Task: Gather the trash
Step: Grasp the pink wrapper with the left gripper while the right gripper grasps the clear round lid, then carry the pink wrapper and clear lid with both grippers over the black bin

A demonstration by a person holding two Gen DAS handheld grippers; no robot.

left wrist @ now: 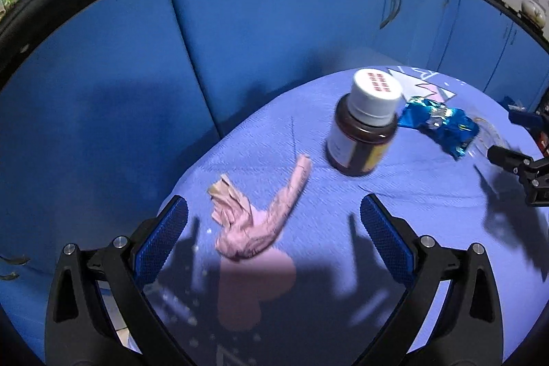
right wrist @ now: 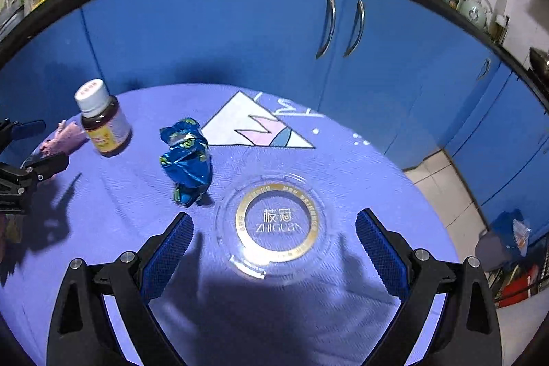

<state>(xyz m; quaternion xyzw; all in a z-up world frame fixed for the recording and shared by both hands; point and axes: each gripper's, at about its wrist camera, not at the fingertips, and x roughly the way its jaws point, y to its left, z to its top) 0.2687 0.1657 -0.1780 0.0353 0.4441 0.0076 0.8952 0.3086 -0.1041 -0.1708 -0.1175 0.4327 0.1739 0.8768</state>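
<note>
- Presently, both grippers hung over a round table [right wrist: 360,160] covered in a lilac-blue cloth, and nothing had been picked up yet.
- The left gripper [left wrist: 274,222] stood with jaws wide apart and empty; the crumpled pink paper [left wrist: 255,223] lay flat on the cloth between its blue pads [left wrist: 164,239].
- The right gripper [right wrist: 271,235] was likewise spread and empty, framing a clear plastic lid with a gold ring [right wrist: 276,223] that rested on the cloth.
- The step in hand appeared to be the first pick. For the paper, the left tool should descend straight, keep the thick wad centred, and close on the bunched lower part rather than the thin tail pointing toward the bottle.
- The lid was flat and transparent; a grip across its rim would probably slip unless one pad got under an edge.
- The blue foil wrapper [right wrist: 185,156] lay just beside the lid, near the right gripper's left pad; it should be kept clear during closing.
- Count: one pink paper, one foil wrapper, one clear lid, one brown bottle with a white cap [left wrist: 362,129], standing upright.
- No bin could be identified with certainty in either view.
</note>
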